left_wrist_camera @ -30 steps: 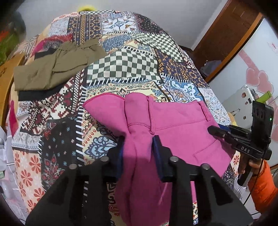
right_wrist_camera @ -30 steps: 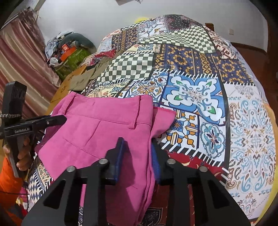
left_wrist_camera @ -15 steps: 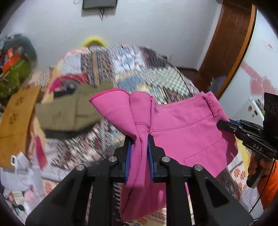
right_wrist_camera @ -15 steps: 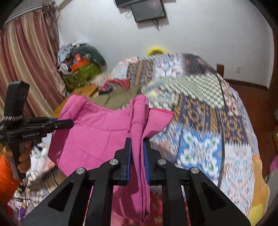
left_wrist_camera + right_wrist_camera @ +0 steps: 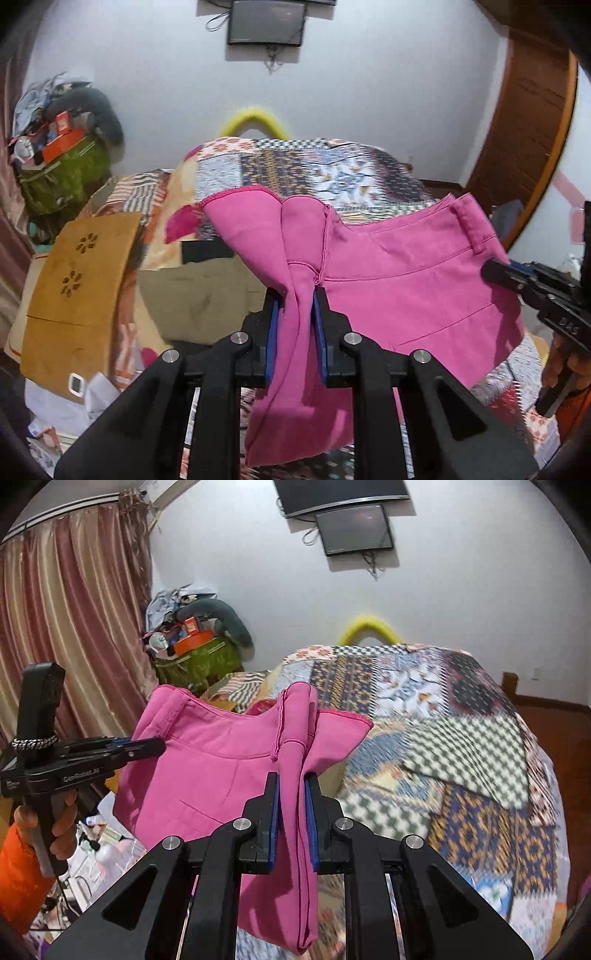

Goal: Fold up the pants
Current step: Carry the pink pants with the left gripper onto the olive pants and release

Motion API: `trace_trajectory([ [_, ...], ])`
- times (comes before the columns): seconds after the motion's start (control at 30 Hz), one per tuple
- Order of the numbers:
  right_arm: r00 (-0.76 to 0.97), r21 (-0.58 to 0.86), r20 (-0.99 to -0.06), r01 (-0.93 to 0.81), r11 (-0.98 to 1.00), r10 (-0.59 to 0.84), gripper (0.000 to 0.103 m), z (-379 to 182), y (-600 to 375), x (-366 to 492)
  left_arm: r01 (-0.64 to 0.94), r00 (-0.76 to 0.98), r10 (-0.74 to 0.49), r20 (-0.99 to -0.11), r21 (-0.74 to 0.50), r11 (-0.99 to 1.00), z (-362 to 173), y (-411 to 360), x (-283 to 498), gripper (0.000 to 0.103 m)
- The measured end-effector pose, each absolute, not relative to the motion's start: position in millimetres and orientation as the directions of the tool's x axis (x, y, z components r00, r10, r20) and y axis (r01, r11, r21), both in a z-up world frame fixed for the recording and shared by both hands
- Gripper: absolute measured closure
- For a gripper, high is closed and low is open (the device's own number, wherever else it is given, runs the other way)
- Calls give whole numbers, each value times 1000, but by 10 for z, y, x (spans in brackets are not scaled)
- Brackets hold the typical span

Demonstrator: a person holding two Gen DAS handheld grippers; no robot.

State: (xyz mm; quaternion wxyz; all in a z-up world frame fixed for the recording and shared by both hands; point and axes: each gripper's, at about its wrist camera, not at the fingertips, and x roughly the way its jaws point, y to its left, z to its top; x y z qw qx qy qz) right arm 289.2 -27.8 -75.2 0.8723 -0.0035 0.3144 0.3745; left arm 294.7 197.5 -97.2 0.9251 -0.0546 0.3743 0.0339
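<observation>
The pink pants hang in the air above the bed, stretched between my two grippers. My left gripper is shut on one end of the waistband, with cloth bunched between its blue pads. My right gripper is shut on the other end of the pink pants. Each gripper shows in the other's view: the right gripper at the right edge, the left gripper at the left. The legs hang below, out of sight.
A patchwork quilt covers the bed. Olive pants lie on the quilt's left side beside a brown board. A cluttered green bag stands by the curtain. A wooden door is at the right.
Both grippers closed on the waistband and lifted the pants off the quilt into the air. The views tilted up from the bed toward the far wall.
</observation>
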Motion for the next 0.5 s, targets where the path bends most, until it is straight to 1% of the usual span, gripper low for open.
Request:
trace_trajectory([
  [0.2,504,209,-554,-686,697,663,92,-807,218,3174,-159,702,76,-708,-52,986,-1127,2386,3204,86],
  [0.5,470,208,-609,-683,700,639,92,-1164,753,3660,-223,669,114,-735,-52,974,-1592,2840,3716,86],
])
